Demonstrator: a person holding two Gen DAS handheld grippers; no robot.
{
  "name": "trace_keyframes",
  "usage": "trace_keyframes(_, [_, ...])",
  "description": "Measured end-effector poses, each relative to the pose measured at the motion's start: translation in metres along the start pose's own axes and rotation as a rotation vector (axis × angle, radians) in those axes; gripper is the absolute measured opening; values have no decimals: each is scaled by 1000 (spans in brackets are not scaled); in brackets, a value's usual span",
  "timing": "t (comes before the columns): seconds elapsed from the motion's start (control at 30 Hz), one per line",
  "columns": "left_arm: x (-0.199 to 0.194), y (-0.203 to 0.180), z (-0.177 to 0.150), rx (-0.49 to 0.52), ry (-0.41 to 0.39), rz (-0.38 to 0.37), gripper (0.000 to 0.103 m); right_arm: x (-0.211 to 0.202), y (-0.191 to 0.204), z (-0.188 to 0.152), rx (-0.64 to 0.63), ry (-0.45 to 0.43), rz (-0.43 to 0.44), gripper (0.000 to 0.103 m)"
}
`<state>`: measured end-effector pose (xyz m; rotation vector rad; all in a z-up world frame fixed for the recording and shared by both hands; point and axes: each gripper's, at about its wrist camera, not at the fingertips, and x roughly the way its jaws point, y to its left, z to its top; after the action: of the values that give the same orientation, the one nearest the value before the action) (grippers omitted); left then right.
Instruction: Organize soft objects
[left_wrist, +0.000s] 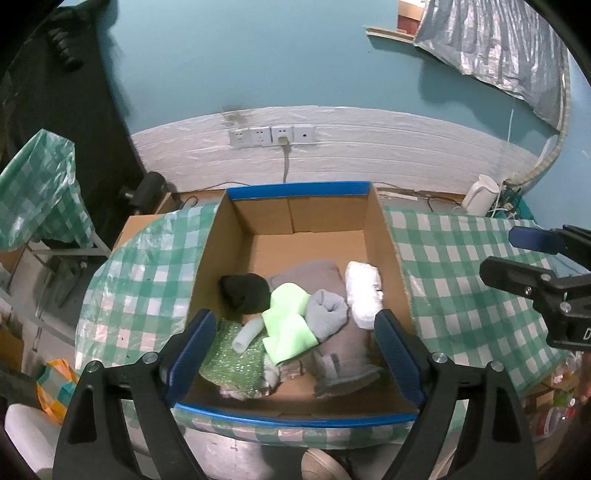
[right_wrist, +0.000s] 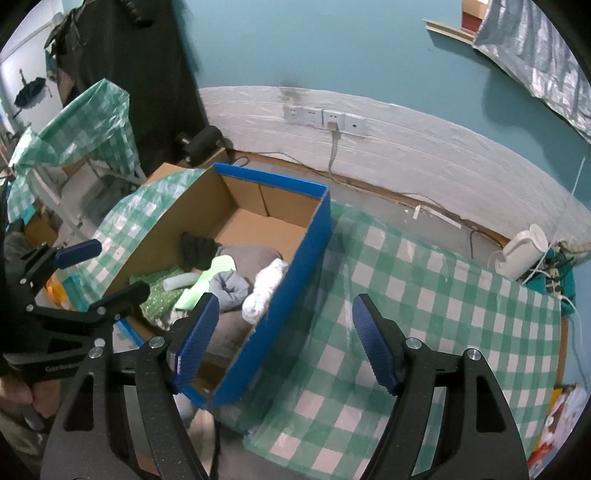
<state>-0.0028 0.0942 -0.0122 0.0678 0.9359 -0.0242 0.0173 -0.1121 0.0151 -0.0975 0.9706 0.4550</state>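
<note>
A cardboard box with blue edges (left_wrist: 295, 192) (right_wrist: 295, 280) stands on the green checked tablecloth (right_wrist: 424, 295). In it lie a black cloth (left_wrist: 245, 291), a light green cloth (left_wrist: 288, 325), a rolled grey sock (left_wrist: 327, 314), a white roll (left_wrist: 364, 295), green bubble wrap (left_wrist: 232, 358), a pale tube (left_wrist: 247, 334) and a grey garment (left_wrist: 343, 354). My left gripper (left_wrist: 295, 354) is open and empty over the box's near edge. My right gripper (right_wrist: 284, 343) is open and empty over the box's right wall; it also shows in the left wrist view (left_wrist: 517, 254).
A white kettle (right_wrist: 521, 251) stands at the table's far right corner with cables beside it. Wall sockets (left_wrist: 271, 136) sit behind the box. A second checked-covered stand (left_wrist: 40, 192) is at the left. A shoe (left_wrist: 325, 463) shows below the table edge.
</note>
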Motion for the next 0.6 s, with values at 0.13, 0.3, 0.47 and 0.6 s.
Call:
trace_keyframes(0.13, [-3, -10, 3, 16, -5, -19, 89, -6, -9, -10, 14, -21, -3, 75])
trace_keyframes(0.3, [-5, -25, 5, 52, -20, -3, 89, -4, -17, -16, 22, -17, -18, 75])
trace_keyframes(0.47, [-8, -34, 6, 57, -19, -7, 89, -5, -26, -20, 33, -21, -19, 75])
trace_keyframes(0.6, [-5, -41, 4, 67, -7, -7, 89, -7, -30, -22, 40, -24, -18, 75])
